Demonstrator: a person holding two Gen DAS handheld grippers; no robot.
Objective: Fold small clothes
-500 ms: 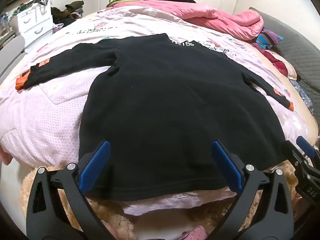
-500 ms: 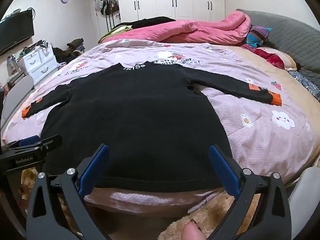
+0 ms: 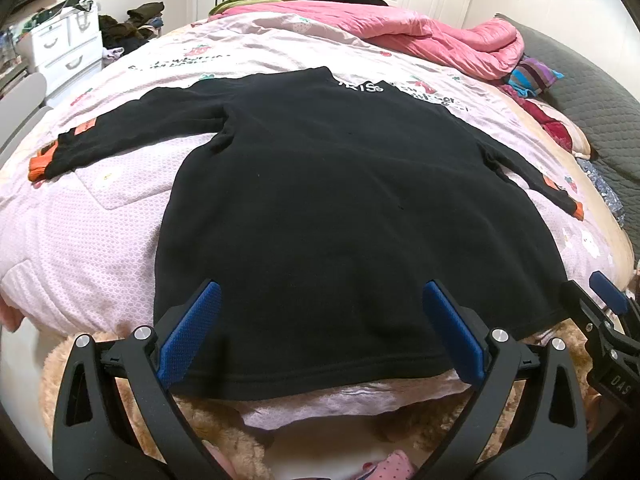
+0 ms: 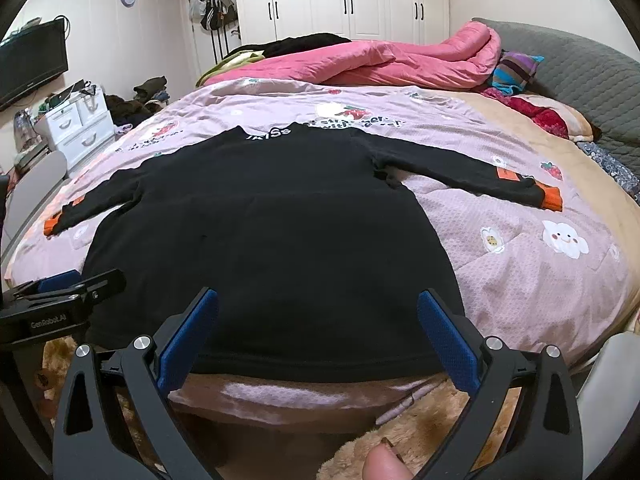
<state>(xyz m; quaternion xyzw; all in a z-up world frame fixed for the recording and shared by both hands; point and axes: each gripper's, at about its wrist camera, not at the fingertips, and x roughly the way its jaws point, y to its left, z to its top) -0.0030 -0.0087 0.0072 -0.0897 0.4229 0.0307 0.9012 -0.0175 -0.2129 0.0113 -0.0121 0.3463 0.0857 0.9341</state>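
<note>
Both wrist views face up the bed (image 3: 100, 240) – sharing the black top (image 4: 272, 240).

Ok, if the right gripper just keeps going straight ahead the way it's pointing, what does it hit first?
Most likely the hem of the black top, spread flat on the bed. The right gripper is open and frames that near edge, though its height above the cloth is unclear.

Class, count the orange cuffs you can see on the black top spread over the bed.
2. One orange cuff ends the sleeve stretched toward the right side of the bed; the other orange cuff ends the sleeve on the left side. Neither looks hidden on the black top.
</note>
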